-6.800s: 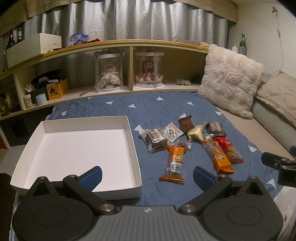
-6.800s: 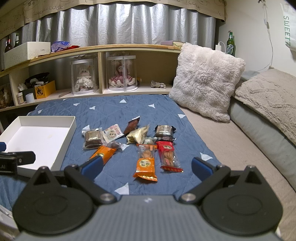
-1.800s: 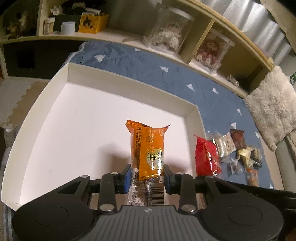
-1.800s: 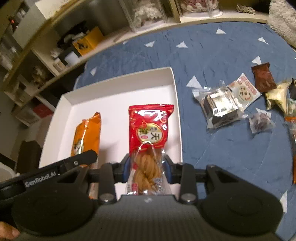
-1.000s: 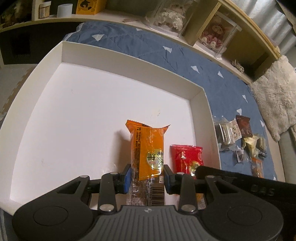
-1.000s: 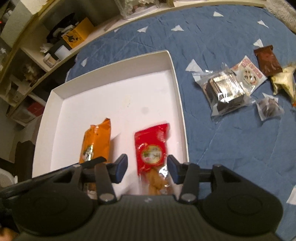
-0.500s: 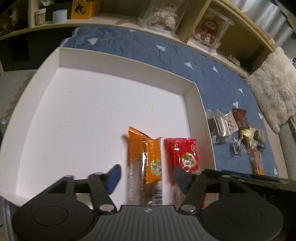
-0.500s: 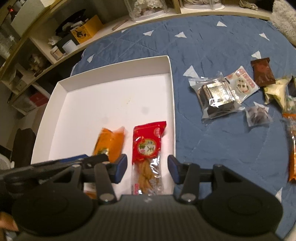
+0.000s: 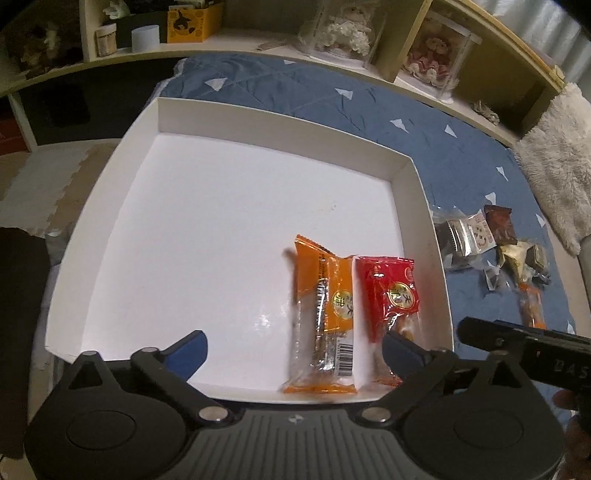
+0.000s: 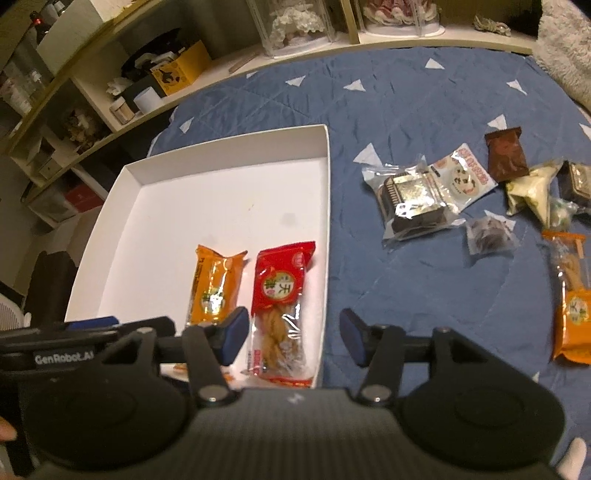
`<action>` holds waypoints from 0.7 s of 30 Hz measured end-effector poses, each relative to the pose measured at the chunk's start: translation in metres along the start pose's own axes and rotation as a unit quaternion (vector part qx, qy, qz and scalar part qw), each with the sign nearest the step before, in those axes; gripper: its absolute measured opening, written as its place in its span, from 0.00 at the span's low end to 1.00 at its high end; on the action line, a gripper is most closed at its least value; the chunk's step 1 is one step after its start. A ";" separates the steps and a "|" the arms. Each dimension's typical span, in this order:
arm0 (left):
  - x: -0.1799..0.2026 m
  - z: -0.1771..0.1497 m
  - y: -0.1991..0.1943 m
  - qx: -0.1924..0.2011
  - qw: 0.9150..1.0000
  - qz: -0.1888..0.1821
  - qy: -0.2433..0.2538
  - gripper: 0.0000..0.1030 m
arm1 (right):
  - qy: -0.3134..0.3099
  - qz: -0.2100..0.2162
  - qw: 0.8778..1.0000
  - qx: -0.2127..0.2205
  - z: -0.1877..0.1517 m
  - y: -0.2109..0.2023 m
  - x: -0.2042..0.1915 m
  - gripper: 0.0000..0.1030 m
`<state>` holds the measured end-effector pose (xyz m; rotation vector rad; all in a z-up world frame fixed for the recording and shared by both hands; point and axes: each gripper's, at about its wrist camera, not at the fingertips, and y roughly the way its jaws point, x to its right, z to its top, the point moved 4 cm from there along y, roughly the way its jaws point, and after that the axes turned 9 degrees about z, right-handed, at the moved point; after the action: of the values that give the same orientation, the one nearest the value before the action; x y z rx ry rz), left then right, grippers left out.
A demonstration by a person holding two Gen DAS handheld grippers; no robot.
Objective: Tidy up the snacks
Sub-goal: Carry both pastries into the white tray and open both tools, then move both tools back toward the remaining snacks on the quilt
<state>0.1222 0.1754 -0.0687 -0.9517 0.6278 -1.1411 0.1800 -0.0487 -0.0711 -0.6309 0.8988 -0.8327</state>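
Left gripper (image 9: 293,352) jaws opening over orange packet (image 9: 323,321); red packet (image 9: 393,301) alongside in white box (image 9: 236,114)

A blue quilt (image 10: 424,107) with small white triangles covers the bed. Behind it runs a curved wooden shelf (image 10: 406,42). On the shelf stand two clear display cases (image 9: 343,33), each with a doll inside; one doll is white, the other (image 9: 430,59) pink and white. Farther along the shelf sit a yellow box (image 10: 177,72) with a black figure printed on it, a white cup (image 10: 146,99) and a small jar (image 10: 122,109), close together. A small grey ornament (image 10: 489,22) lies near the shelf's other end. A fluffy cream pillow (image 9: 557,162) rests at the quilt's edge. Beside the bed, pale floor mats (image 9: 40,181) show.
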 end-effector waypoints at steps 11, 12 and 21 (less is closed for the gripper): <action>0.009 -0.007 -0.028 0.042 0.999 0.017 0.026 1.00 | -0.027 -0.016 0.999 0.012 -0.010 -0.020 0.010 1.00; 0.010 -0.008 -0.031 0.047 0.998 0.017 0.025 1.00 | -0.032 -0.018 0.999 0.010 -0.012 -0.021 0.011 1.00; 0.029 -0.014 -0.052 0.083 0.995 0.006 0.045 1.00 | -0.042 -0.032 0.998 0.015 -0.012 -0.042 0.024 1.00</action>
<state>0.0957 0.1381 -0.0285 -0.7572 0.5994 -1.2119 0.1636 -0.0930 -0.0549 -0.6668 0.7920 -0.8688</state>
